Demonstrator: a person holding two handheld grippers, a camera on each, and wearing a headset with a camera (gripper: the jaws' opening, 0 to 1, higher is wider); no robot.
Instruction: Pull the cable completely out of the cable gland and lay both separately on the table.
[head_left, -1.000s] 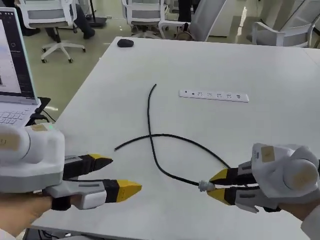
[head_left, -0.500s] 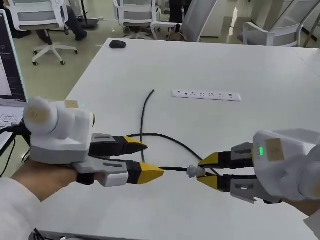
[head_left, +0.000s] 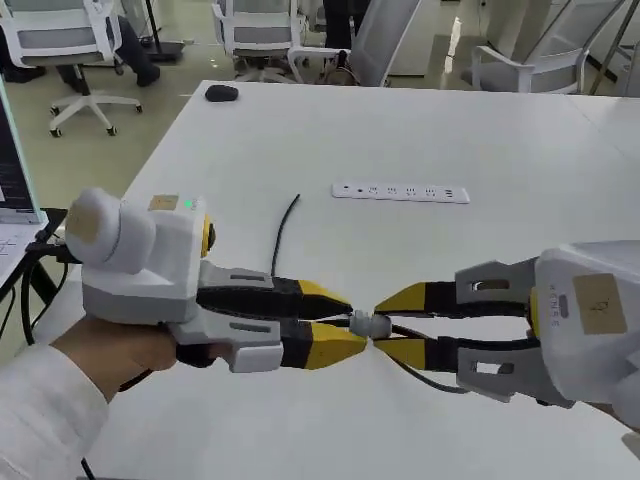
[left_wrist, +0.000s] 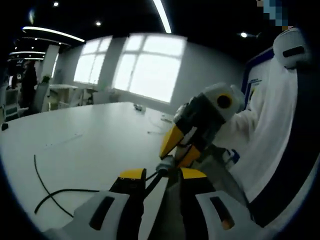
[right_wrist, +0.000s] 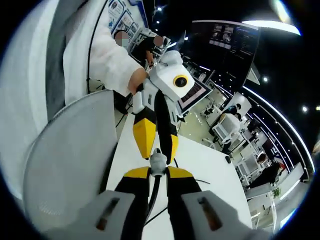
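Colours on our white table (head_left: 520, 140)
We see a black cable (head_left: 283, 228), a pale grey cable gland (head_left: 368, 326), and the left gripper (head_left: 352, 320) and right gripper (head_left: 380, 325), both white with black, yellow-tipped jaws.

Cable gland (head_left: 368, 325) between left tongs (head_left: 353, 318) and right tongs (head_left: 378, 327); power strip (head_left: 400, 192) behind; mouse (head_left: 221, 93), probably, farther back.

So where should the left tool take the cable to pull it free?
Probably the black cable stretch right beside the cable gland, which the right tool pinches. Come from the side of the left tool, along the cable, jaws straddling it: that stretch runs straight into the gland, so the pull stays in line.
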